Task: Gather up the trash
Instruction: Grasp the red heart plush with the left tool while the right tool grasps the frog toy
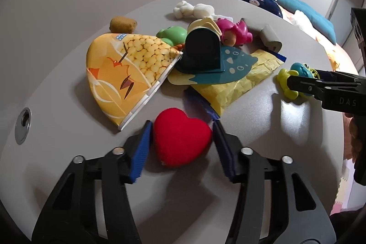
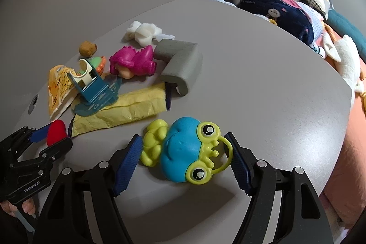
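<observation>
Grey table (image 1: 68,15): left claw (image 1: 181,129) tilted down, straddling red heart (image 1: 180,137).

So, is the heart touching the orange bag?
Apart. The left wrist view shows a strip of bare table between the heart and the orange bag.

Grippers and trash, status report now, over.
Left gripper pads flank the red heart. Right gripper straddles the frog toy. Snack wrappers untouched, toys crowding them.

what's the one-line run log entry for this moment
left tongs: pads at red heart | right tongs: astride frog toy, grip unclear | both on table
</observation>
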`<act>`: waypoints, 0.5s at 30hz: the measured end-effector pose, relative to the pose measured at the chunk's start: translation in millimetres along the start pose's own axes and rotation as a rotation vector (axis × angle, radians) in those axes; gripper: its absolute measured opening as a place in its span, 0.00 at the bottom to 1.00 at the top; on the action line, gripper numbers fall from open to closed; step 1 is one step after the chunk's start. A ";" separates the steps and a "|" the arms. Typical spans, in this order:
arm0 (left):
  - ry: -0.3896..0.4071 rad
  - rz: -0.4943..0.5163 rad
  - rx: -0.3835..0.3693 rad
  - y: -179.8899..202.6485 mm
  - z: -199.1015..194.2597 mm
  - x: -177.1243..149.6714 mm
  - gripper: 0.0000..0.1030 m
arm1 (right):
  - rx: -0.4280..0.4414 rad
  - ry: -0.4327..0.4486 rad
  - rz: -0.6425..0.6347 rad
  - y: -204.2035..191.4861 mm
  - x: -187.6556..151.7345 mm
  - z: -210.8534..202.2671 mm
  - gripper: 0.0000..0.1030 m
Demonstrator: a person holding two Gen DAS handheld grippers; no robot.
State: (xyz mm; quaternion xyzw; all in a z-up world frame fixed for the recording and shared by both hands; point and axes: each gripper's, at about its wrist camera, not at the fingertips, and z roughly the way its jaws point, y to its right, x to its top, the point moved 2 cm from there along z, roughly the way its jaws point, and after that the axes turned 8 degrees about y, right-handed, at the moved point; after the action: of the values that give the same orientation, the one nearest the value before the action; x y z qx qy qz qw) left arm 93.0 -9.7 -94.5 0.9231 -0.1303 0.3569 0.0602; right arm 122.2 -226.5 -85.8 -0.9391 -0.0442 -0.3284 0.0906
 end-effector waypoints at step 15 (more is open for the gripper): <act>0.044 -0.012 -0.013 3.6 -18.6 0.9 0.46 | 0.044 0.013 -0.008 -6.6 -0.7 -16.0 0.54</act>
State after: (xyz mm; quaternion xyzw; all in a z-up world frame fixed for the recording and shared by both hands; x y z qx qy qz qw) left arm 80.7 -9.4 -80.1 0.9154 -0.1258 0.3757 0.0711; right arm 110.9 -223.2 -73.0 -0.9347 -0.0547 -0.3337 0.1100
